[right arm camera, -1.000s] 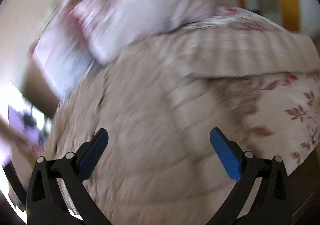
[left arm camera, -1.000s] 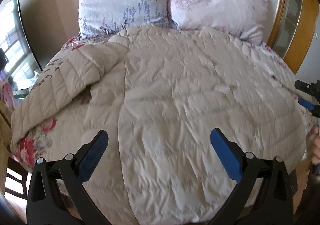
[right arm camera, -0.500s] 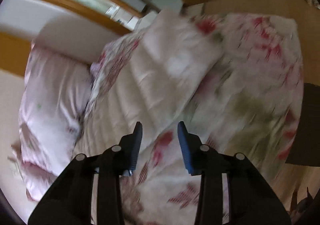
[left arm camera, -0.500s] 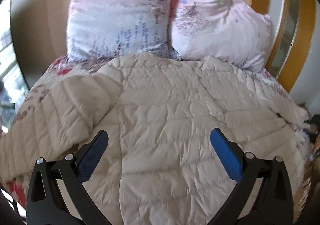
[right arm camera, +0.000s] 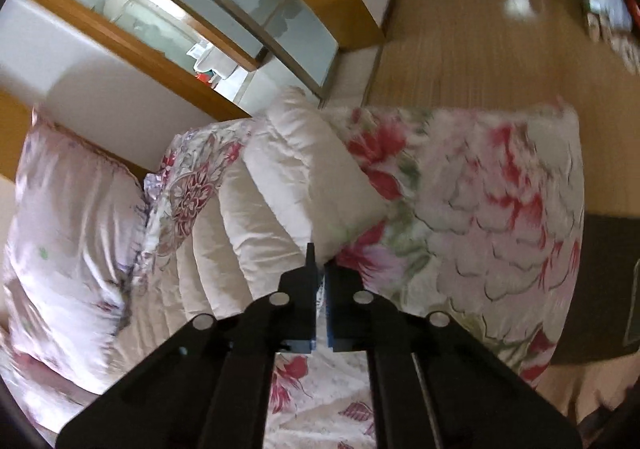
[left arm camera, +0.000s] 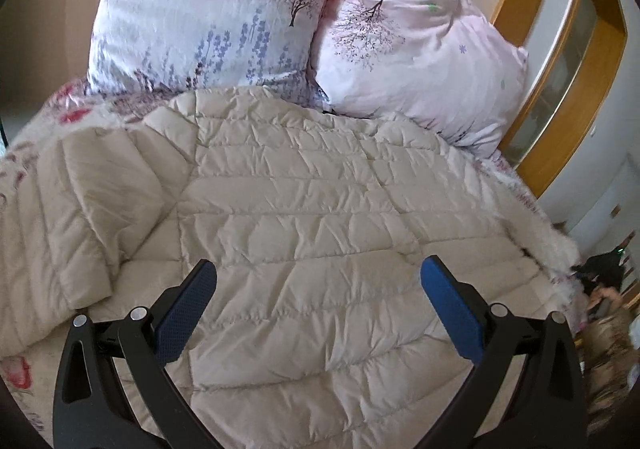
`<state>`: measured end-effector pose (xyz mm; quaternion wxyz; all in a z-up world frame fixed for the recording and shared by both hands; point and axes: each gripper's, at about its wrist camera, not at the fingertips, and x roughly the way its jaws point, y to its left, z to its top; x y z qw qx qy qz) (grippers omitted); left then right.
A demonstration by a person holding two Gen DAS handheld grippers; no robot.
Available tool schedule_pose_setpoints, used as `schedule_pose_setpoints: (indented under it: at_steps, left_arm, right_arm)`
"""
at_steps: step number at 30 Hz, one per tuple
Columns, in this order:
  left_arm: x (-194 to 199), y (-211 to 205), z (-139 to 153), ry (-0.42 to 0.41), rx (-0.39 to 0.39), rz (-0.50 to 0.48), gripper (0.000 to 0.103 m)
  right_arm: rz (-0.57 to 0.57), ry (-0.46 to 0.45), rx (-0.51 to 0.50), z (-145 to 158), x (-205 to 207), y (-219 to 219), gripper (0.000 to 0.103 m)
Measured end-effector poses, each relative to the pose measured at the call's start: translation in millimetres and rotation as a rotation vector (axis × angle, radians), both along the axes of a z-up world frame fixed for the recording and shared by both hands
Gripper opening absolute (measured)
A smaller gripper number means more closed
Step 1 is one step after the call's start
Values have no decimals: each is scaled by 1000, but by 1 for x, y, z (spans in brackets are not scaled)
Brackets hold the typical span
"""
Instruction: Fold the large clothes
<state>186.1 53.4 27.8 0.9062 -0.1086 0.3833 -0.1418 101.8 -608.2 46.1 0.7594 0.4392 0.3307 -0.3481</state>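
Note:
A beige quilted down coat (left arm camera: 304,217) lies spread flat on the bed, one sleeve (left arm camera: 76,217) folded at the left. My left gripper (left arm camera: 316,309) is open and empty, hovering above the coat's middle. In the right wrist view the coat's other sleeve (right arm camera: 296,185) lies on the floral bedspread (right arm camera: 496,209). My right gripper (right arm camera: 320,281) has its jaws closed at the cuff end of that sleeve; whether fabric is pinched between them is hidden.
Two pink floral pillows (left arm camera: 224,13) (left arm camera: 416,45) lean at the head of the bed. A wooden-framed glass door (right arm camera: 248,25) and wood floor (right arm camera: 500,21) lie beyond the bed's right side. A dark object (right arm camera: 600,289) sits by the bed's corner.
My right gripper swung right toward the bed's edge and closed its jaws at the sleeve's cuff. My left gripper moved forward over the coat toward the pillows, staying open.

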Motion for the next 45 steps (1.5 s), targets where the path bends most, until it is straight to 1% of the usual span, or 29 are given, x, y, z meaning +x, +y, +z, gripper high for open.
schedule_pose_setpoints:
  at_steps: [3, 5, 6, 8, 9, 11, 13, 14, 15, 16, 19, 22, 24, 26, 27, 28, 29, 30, 31, 33, 35, 37, 39, 40, 41, 42, 43, 44, 45]
  left_arm:
    - [5, 8, -1, 20, -78, 5, 102]
    - [7, 12, -1, 25, -115, 5, 102]
    - [8, 14, 0, 30, -146, -1, 102]
    - [10, 19, 0, 43, -202, -10, 102]
    - [13, 22, 0, 59, -251, -14, 102]
    - [16, 27, -1, 81, -316, -11, 99]
    - [19, 29, -2, 94, -346, -3, 95]
    - [21, 30, -2, 99, -356, -1, 95]
    - [22, 30, -2, 102, -363, 1, 95]
    - [24, 29, -3, 105, -373, 3, 95]
    - [28, 28, -4, 114, -402, 3, 95]
    - [33, 26, -6, 129, -453, -4, 95]
    - [39, 23, -9, 146, -497, -11, 95]
    - [45, 18, -14, 173, -538, -15, 95]
    - [50, 15, -18, 194, -562, -13, 95]
    - [54, 12, -21, 212, -581, -12, 95]
    - [57, 10, -25, 227, -596, -11, 94]
    - [60, 6, -28, 244, -605, -10, 93]
    - [63, 2, -32, 261, -616, -13, 92]
    - [68, -4, -38, 288, -626, -17, 86]
    - [75, -12, -44, 325, -613, -10, 81]
    - [81, -16, -50, 353, -607, 1, 75]
    - [88, -22, -56, 377, -605, 1, 58]
    - [91, -25, -58, 382, -606, -2, 53]
    - [94, -27, -61, 387, -606, -5, 41]
    - [97, -29, -63, 390, -605, -5, 34]
    - [100, -30, -66, 393, -608, -3, 19]
    - [102, -29, -68, 390, -615, 4, 11]
    - [103, -28, -68, 381, -614, 10, 9]
  right_arm:
    - [62, 6, -104, 19, 26, 19, 3]
    - [133, -24, -173, 40, 42, 39, 3]
    - [170, -41, -203, 49, 50, 51, 3]
    - [276, -93, -261, 71, 67, 83, 3]
    - [354, -131, -284, 82, 78, 106, 3]
    - [485, -187, -300, 96, 95, 145, 3]
    - [637, -236, -295, 103, 112, 193, 3]
    - [704, -252, -283, 103, 120, 215, 3]
    - [803, -268, -260, 101, 130, 247, 3]
    - [862, -272, -246, 97, 136, 267, 3]
    - [1061, -260, -174, 77, 157, 336, 3]
    - [1186, -216, -136, 57, 166, 387, 3]
    - [1245, -182, -120, 43, 174, 412, 4]
    - [1314, -147, -109, 33, 169, 432, 15]
    - [1334, -135, -111, 31, 164, 440, 26]
    - [1350, -127, -115, 31, 162, 445, 54]
    - [1350, -132, -122, 33, 155, 445, 75]
    - [1342, -152, -123, 38, 148, 439, 77]
    - [1336, -163, -112, 41, 145, 434, 77]
    - [1304, -171, -48, 44, 141, 417, 78]
    - [1237, -174, 77, 40, 137, 394, 78]
    - [1149, -156, 211, 27, 136, 369, 78]
    - [1071, -137, 291, 16, 134, 348, 78]
    - [1022, -130, 314, 9, 133, 336, 78]
    - [967, -127, 328, 4, 132, 323, 78]
    - [932, -129, 337, 0, 132, 315, 78]
    - [880, -143, 349, -4, 133, 302, 78]
    - [843, -154, 347, -6, 133, 294, 78]
    - [808, -164, 336, -8, 135, 286, 78]
